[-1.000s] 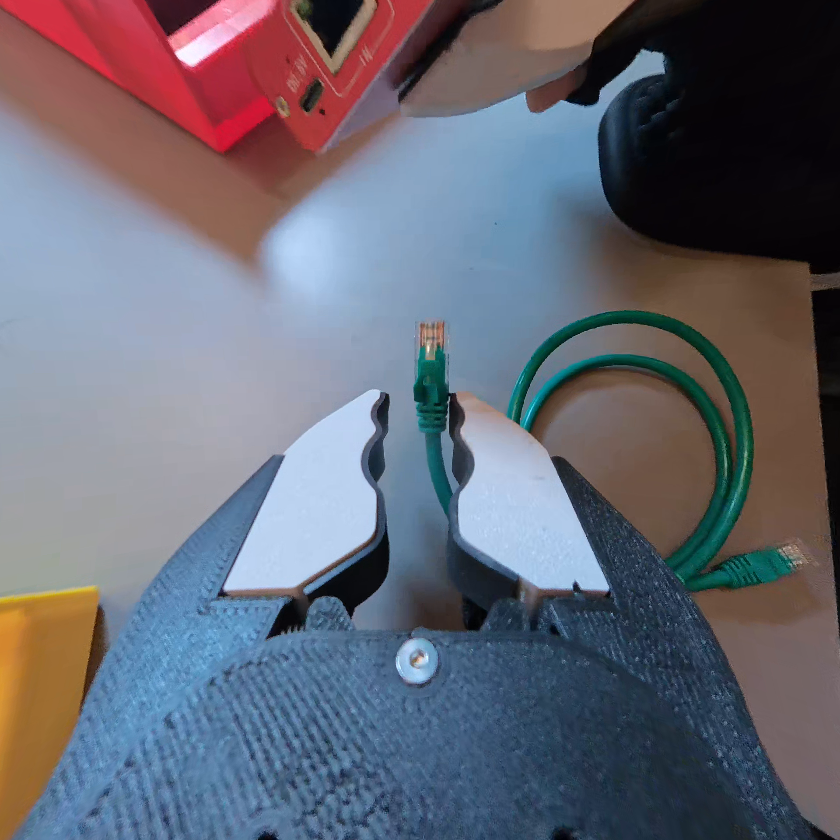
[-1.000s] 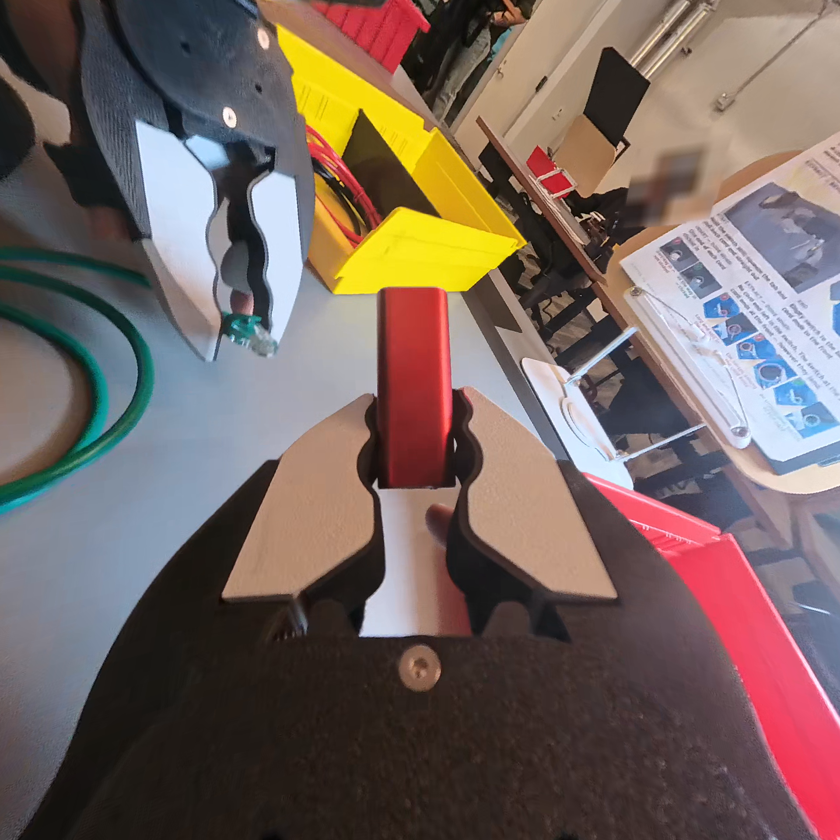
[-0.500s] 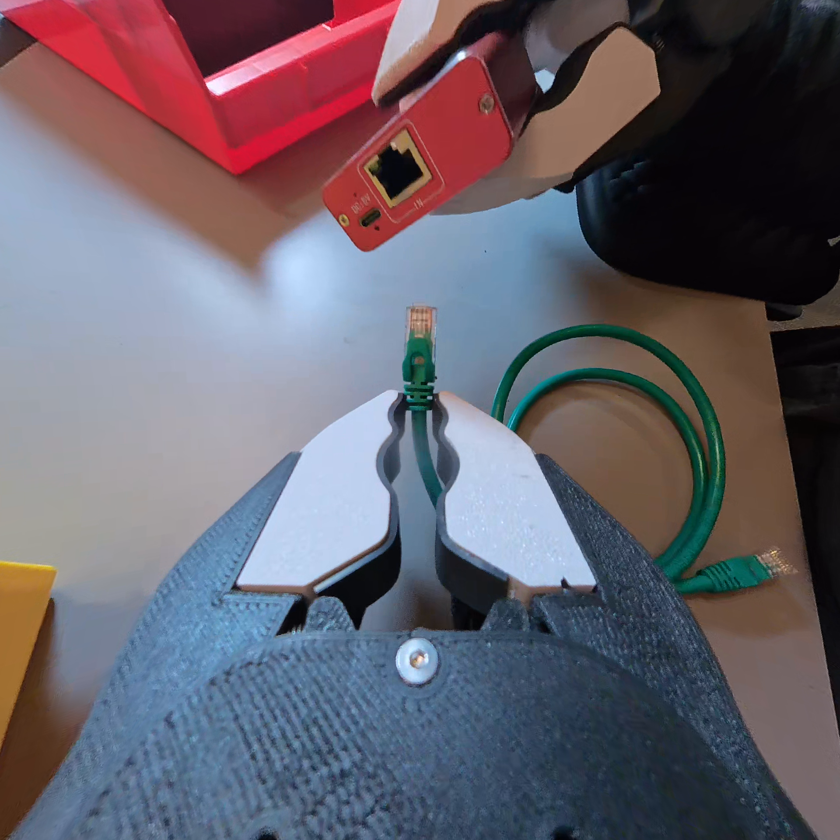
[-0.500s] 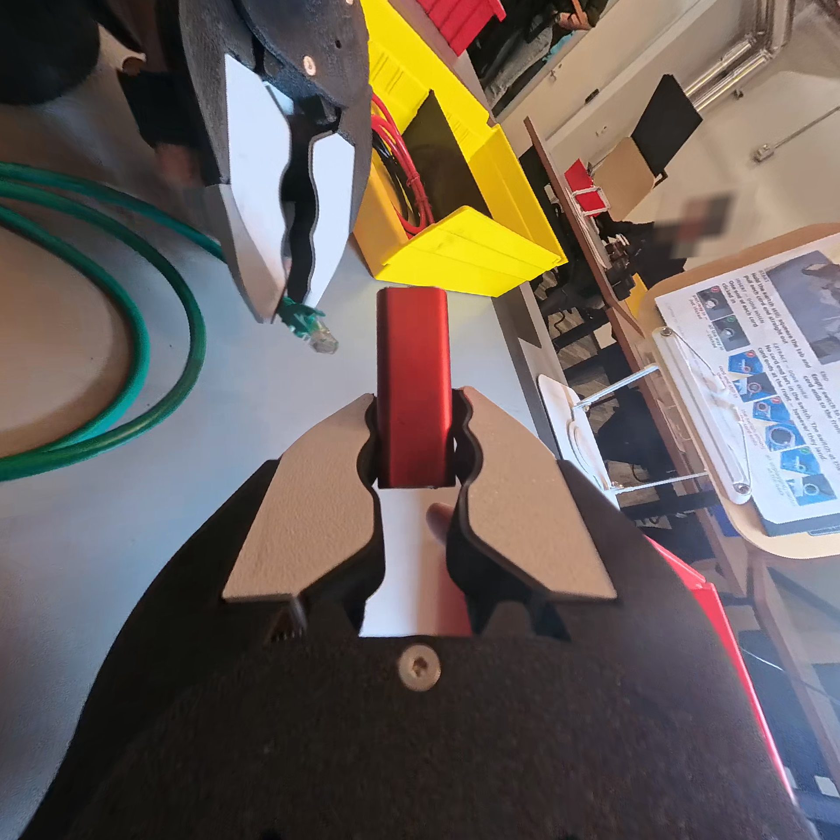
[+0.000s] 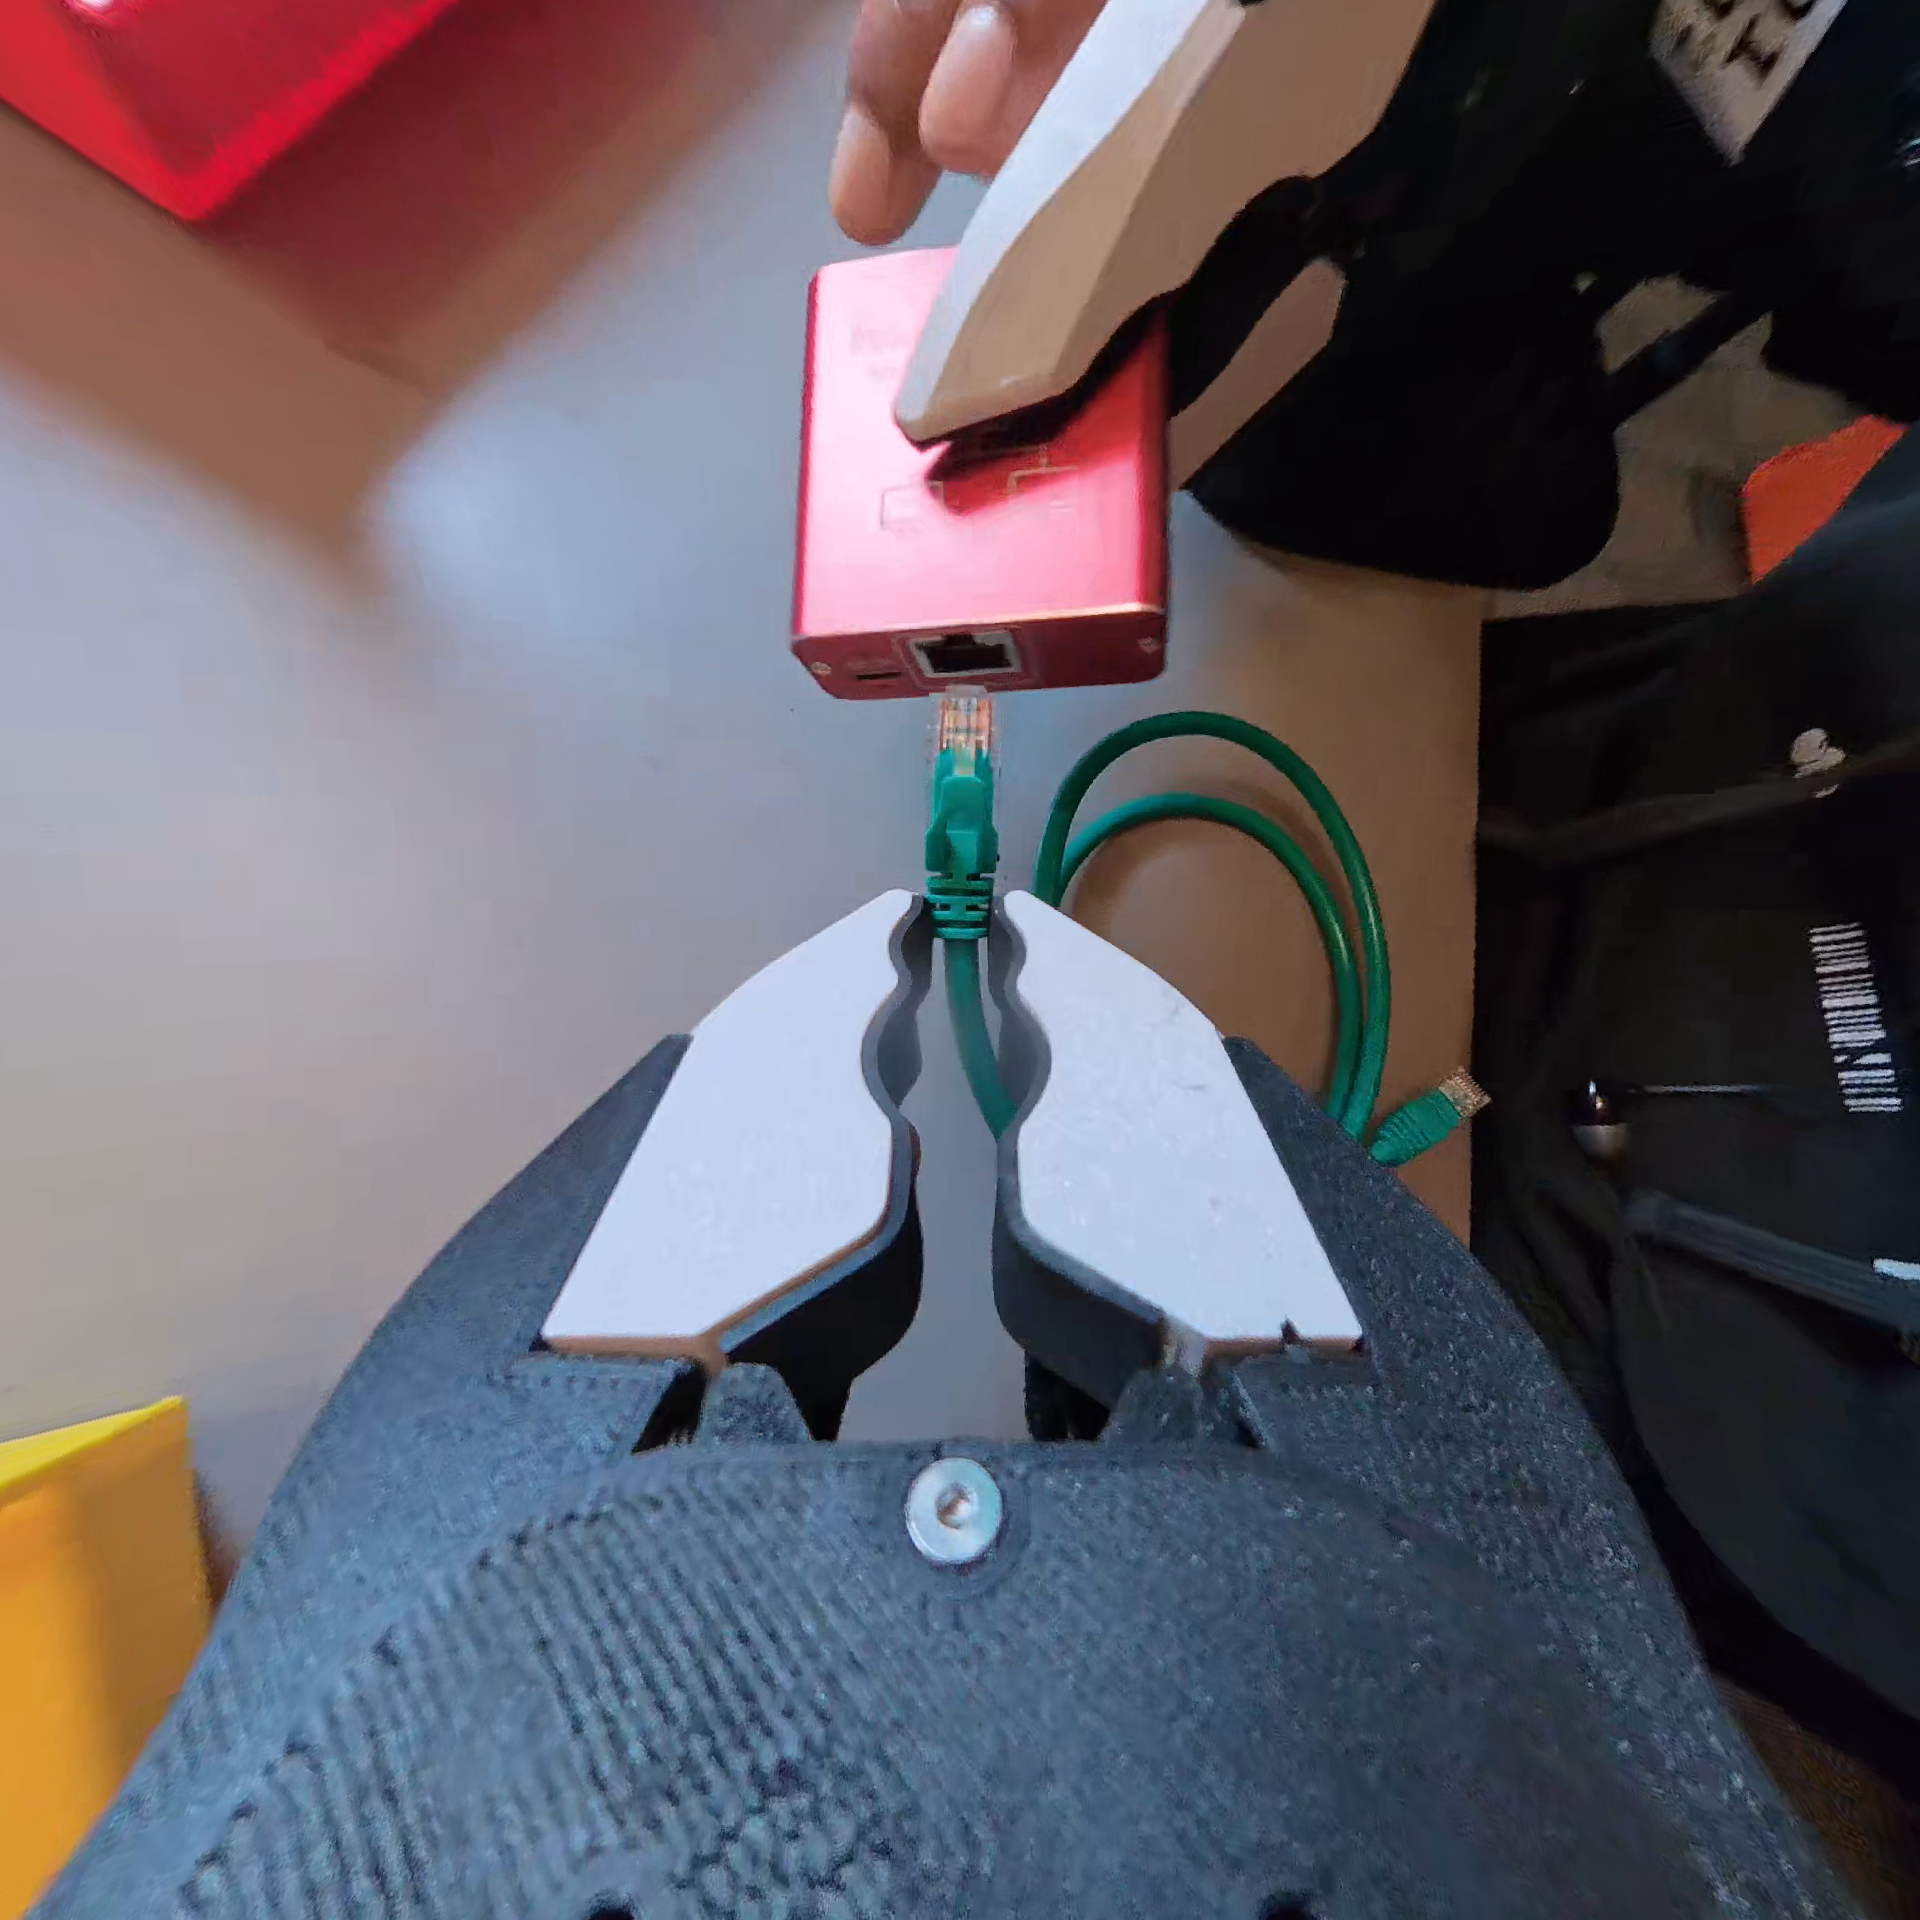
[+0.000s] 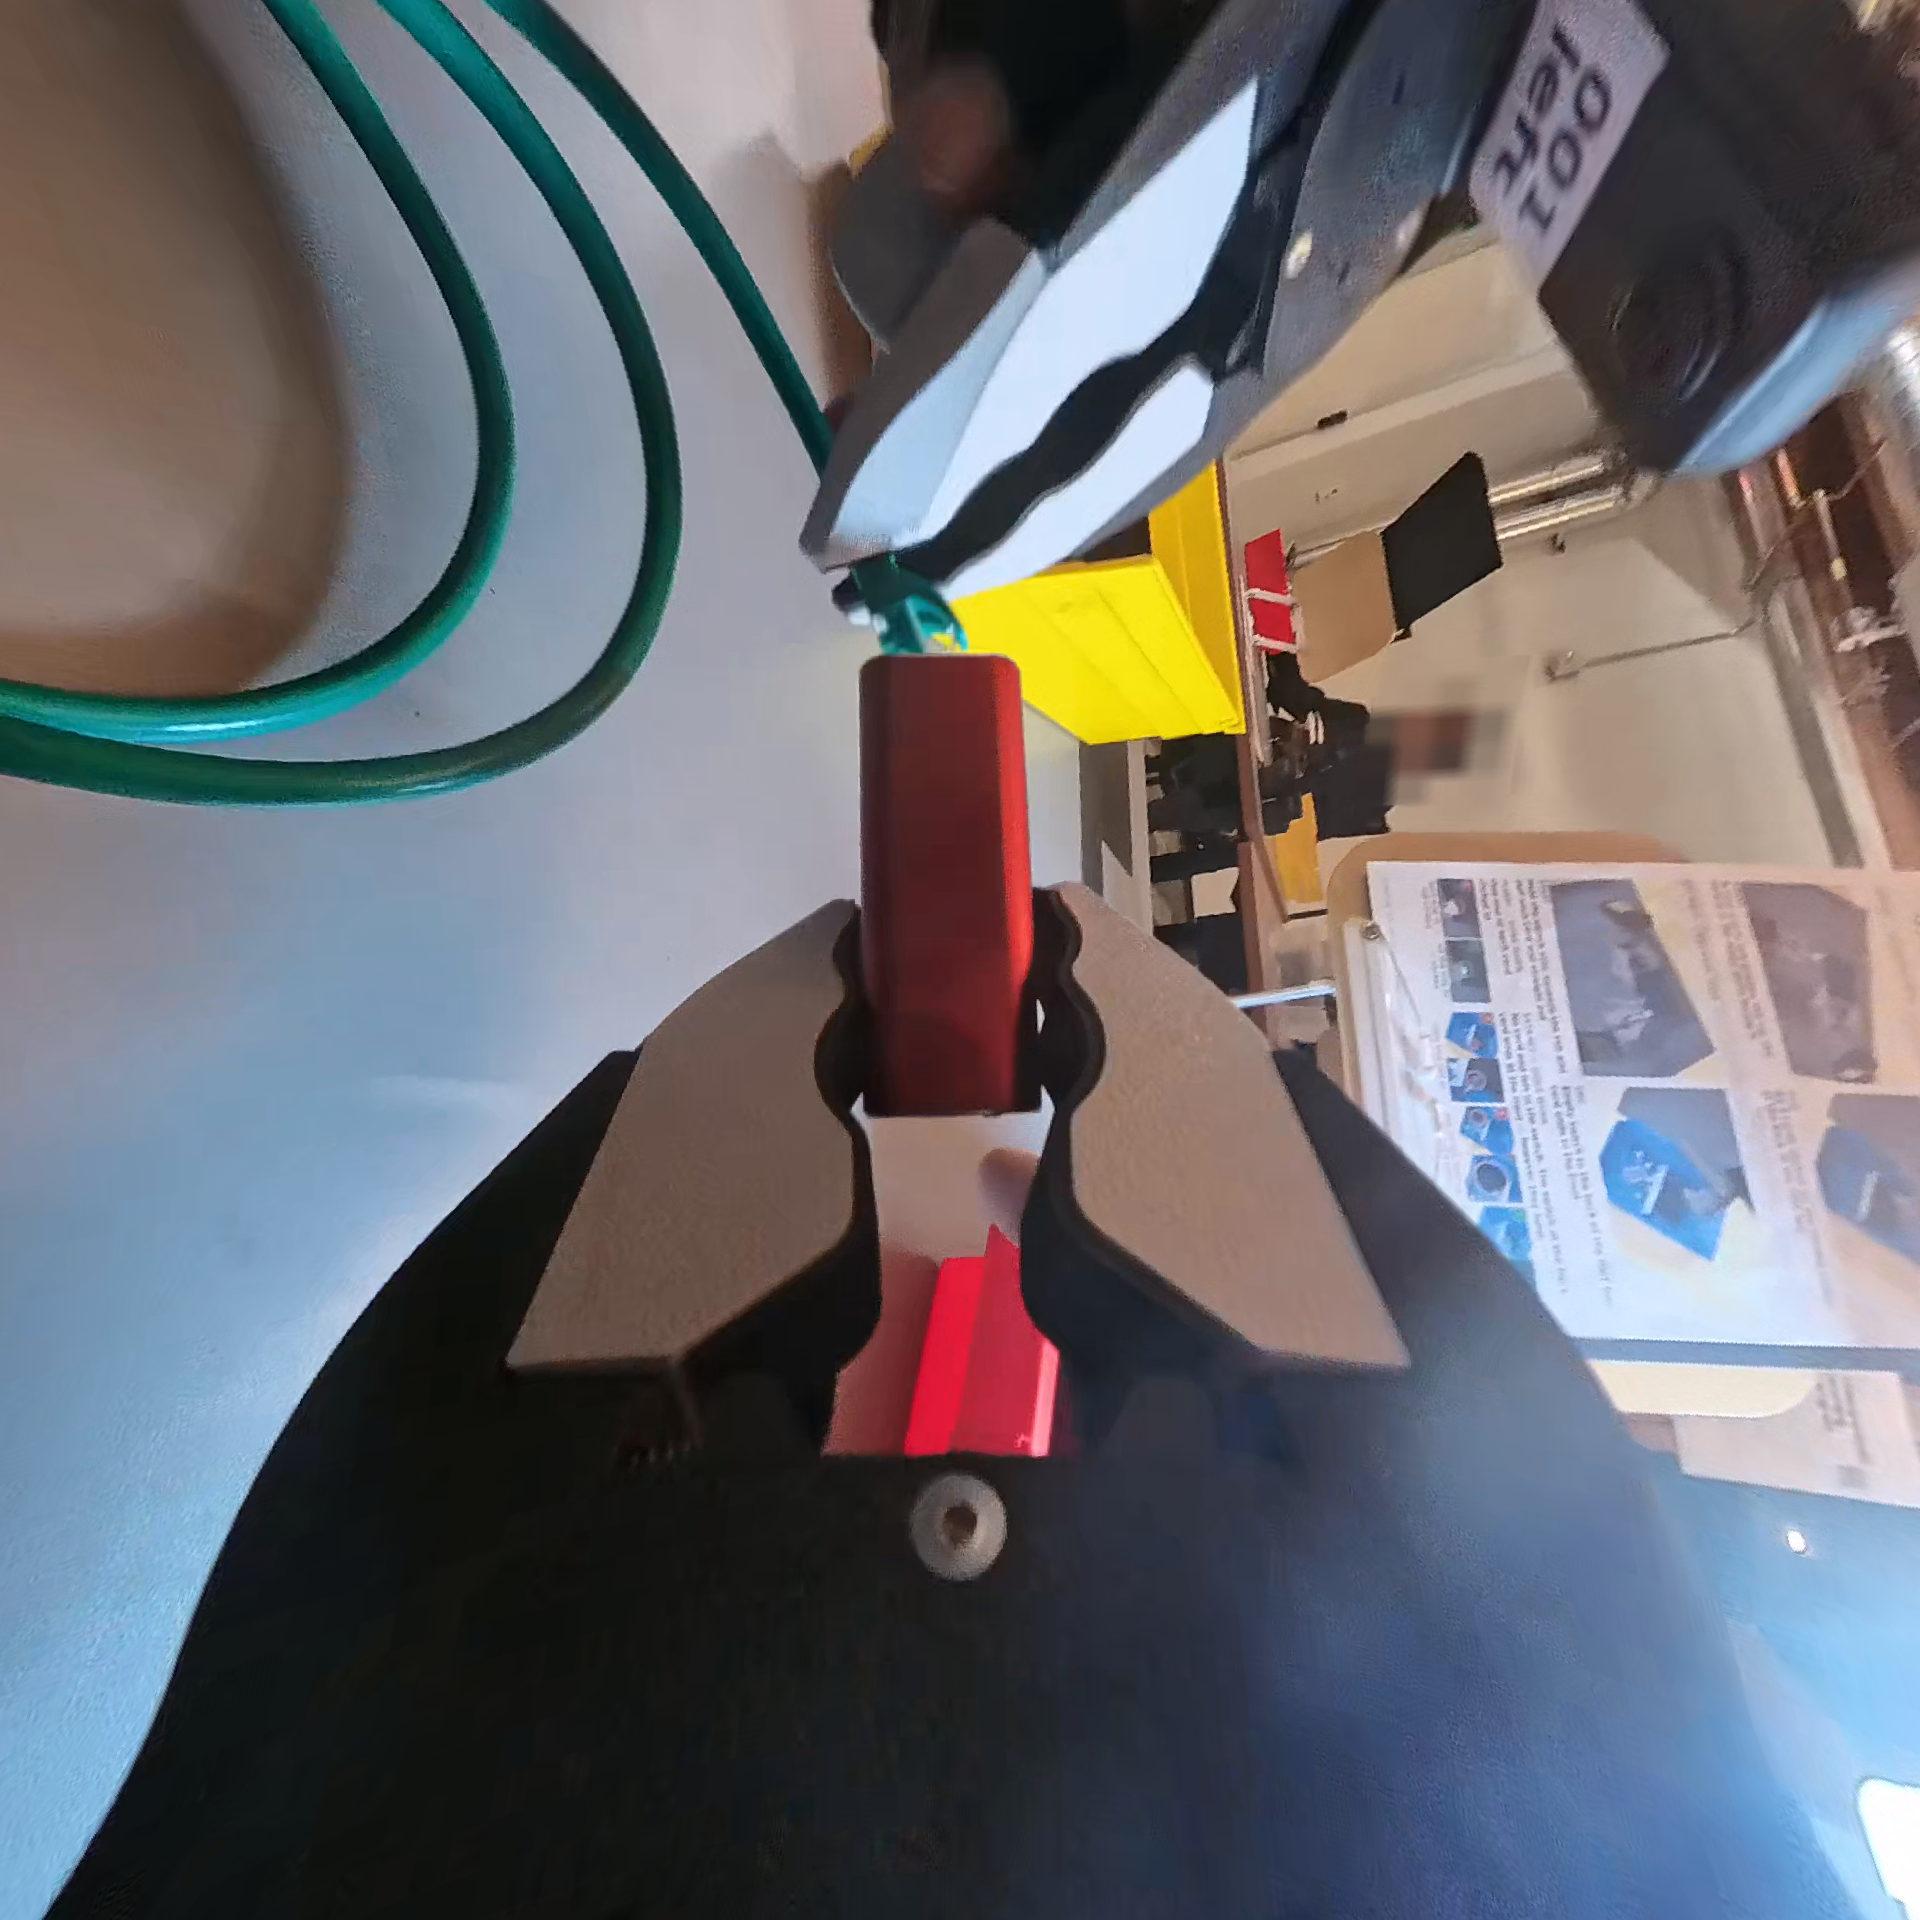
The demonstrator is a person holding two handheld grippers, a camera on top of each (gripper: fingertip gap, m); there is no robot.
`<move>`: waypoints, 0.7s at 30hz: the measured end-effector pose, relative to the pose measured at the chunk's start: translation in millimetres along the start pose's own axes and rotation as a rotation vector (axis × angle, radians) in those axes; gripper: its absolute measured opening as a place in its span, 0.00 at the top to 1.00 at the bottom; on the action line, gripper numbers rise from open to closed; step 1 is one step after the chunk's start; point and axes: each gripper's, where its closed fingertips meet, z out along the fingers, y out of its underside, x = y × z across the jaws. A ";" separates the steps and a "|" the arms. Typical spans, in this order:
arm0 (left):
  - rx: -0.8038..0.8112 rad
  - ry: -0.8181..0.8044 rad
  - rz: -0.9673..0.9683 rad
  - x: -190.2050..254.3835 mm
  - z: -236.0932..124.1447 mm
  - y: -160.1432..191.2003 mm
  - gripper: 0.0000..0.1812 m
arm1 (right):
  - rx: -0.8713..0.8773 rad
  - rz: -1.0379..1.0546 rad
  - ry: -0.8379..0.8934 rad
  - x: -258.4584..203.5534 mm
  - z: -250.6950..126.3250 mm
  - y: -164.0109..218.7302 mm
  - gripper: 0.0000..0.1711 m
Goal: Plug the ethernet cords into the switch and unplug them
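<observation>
My left gripper (image 5: 961, 912) is shut on the green ethernet cord (image 5: 1340, 914) just behind its plug (image 5: 962, 790). The plug's clear tip points straight at the port (image 5: 964, 657) of the red switch (image 5: 977, 540), just short of it. My right gripper (image 6: 948, 914) is shut on the red switch (image 6: 943, 831) and holds it in the air above the table. In the right wrist view the left gripper (image 6: 883, 566) comes in from the upper right with the green plug (image 6: 909, 621) at the switch's far end. The cord's other plug (image 5: 1439, 1110) lies on the table.
A red bin (image 5: 197, 83) stands at the far left of the white table (image 5: 312, 831). A yellow bin (image 5: 83, 1621) sits at my near left and shows in the right wrist view (image 6: 1122, 644). A black bag (image 5: 1704, 1143) borders the table's right edge. A hand (image 5: 914, 104) is above the switch. My right fingertips sit around 7 centimetres from my left ones.
The right gripper has turned the switch and brought it down so that its port faces the plug. The gap between the plug and the port has closed to almost nothing.
</observation>
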 end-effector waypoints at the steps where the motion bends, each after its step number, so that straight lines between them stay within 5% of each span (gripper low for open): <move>1: -0.027 0.000 0.003 -1.1 0.5 0.4 0.94 | 0.008 -0.011 0.007 0.5 -0.7 -3.0 0.83; 21: -0.181 0.068 0.038 17.8 5.2 10.6 0.95 | 0.034 -0.240 -0.074 -11.3 -4.3 -27.1 0.83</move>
